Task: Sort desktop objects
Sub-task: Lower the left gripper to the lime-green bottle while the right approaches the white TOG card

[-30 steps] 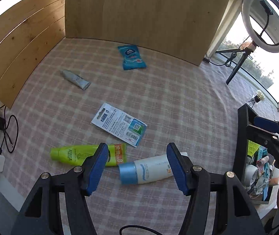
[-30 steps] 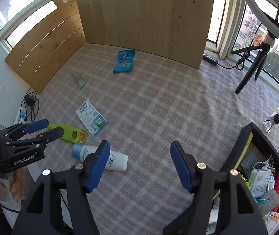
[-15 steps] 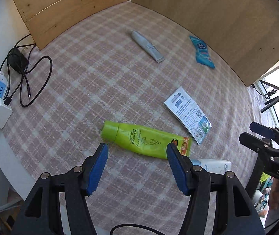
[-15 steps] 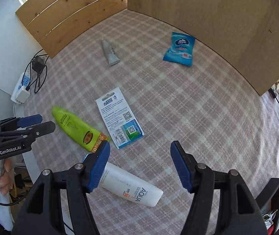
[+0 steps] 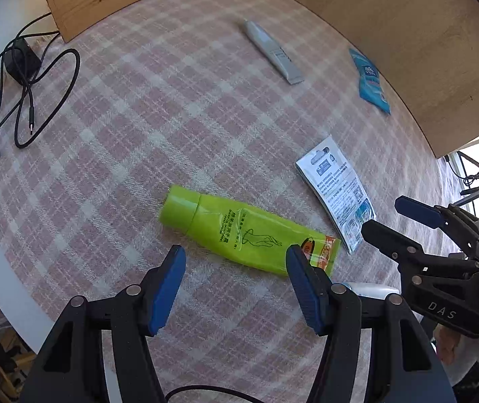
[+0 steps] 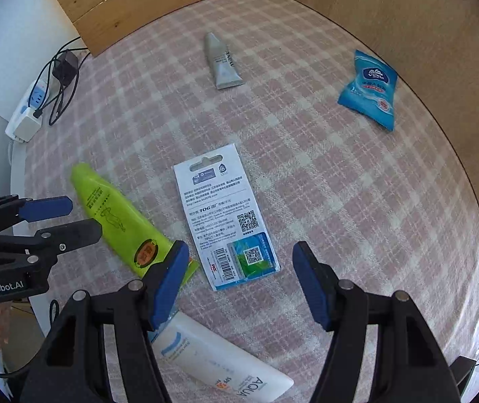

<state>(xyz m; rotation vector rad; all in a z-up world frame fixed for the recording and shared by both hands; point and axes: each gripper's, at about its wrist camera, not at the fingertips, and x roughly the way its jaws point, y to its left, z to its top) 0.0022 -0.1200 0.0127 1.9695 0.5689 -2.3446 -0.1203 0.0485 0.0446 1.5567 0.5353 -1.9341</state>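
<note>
A green tube (image 5: 239, 231) lies on the plaid cloth just beyond my left gripper (image 5: 234, 262), which is open and empty above it. It also shows in the right wrist view (image 6: 118, 221). My right gripper (image 6: 239, 262) is open and empty over a white carded packet (image 6: 226, 215), also seen in the left wrist view (image 5: 337, 191). A white AQUA tube (image 6: 219, 366) lies under the right gripper's left finger. A grey tube (image 6: 222, 62) and a blue tissue pack (image 6: 370, 90) lie farther back.
Wooden boards (image 6: 390, 10) wall the back and left of the table. A power strip with black cables (image 5: 7, 100) sits off the cloth at the left edge. The table's near-left edge (image 5: 1, 262) is close to the left gripper.
Both grippers have swung left and dropped toward the table. The left now hangs over the green tube, the right over the white packet. The black storage box has left both views.
</note>
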